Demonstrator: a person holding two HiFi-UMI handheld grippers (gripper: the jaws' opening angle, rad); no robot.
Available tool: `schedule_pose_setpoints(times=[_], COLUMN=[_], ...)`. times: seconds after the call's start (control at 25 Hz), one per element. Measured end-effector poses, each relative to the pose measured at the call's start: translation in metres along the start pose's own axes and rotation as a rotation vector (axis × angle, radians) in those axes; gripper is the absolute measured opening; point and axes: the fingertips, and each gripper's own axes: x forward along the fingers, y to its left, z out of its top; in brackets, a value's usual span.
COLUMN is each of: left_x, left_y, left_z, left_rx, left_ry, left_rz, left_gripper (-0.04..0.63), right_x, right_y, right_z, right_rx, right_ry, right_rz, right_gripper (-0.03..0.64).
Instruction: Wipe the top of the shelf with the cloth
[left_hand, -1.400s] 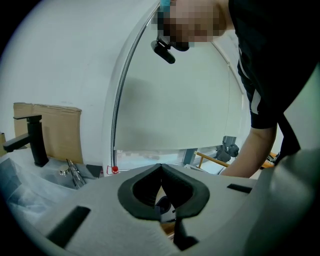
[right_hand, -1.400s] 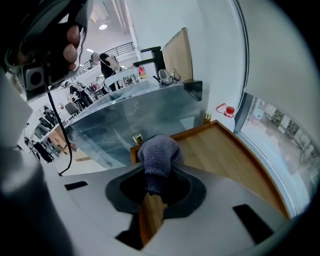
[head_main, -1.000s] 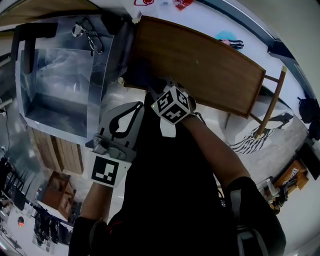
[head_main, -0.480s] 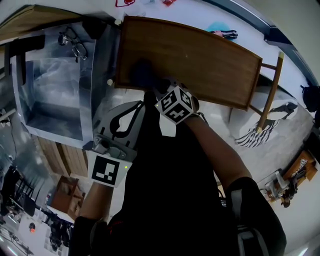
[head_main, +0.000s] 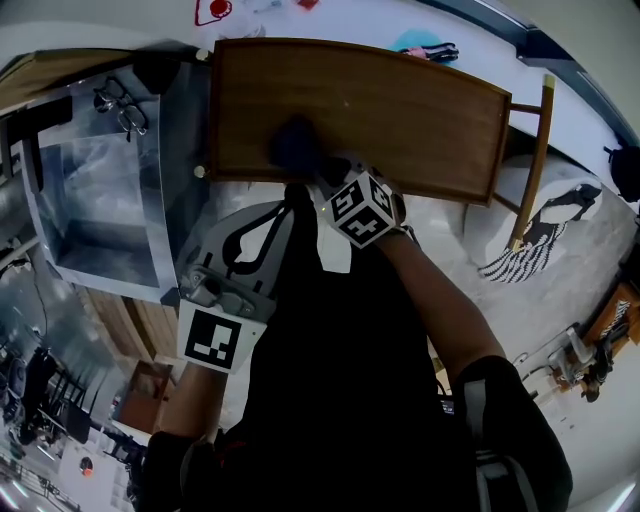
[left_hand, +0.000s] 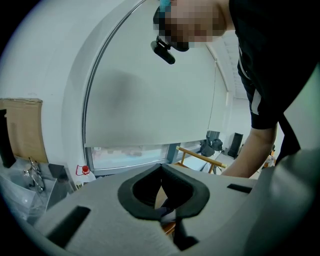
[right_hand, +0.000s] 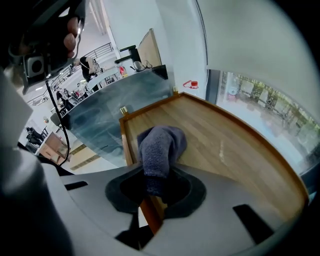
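Partly hidden: cloth (head_main: 296, 143) and shelf (head_main: 400, 110)
The cloth is seen blurred in the head view, its near end covered by the right hand-held gripper (head_main: 320, 172), by which part of the shelf's near edge is also covered.

the person wears a black shirt (head_main: 330, 400) with short sleeves. the left gripper (head_main: 287, 207) is grey with a black-and-white square marker (head_main: 210, 340). the right gripper (head_main: 322, 170) carries a black-and-white cube (head_main: 365, 208).
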Motion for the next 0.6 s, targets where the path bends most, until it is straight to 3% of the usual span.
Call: schedule_pose_setpoints(times=[0.6], left_x=[0.049], left_y=[-0.055], left_z=[0.015], left_rx=[0.061], left_ry=[0.012], left_rz=[-0.111], left_gripper=[0.02], right_x=[-0.061], right_y=[-0.058], right_z=[-0.074], right_rx=[0.113], right_ry=[0.011], right_rz=[-0.117], right_gripper=[0.059])
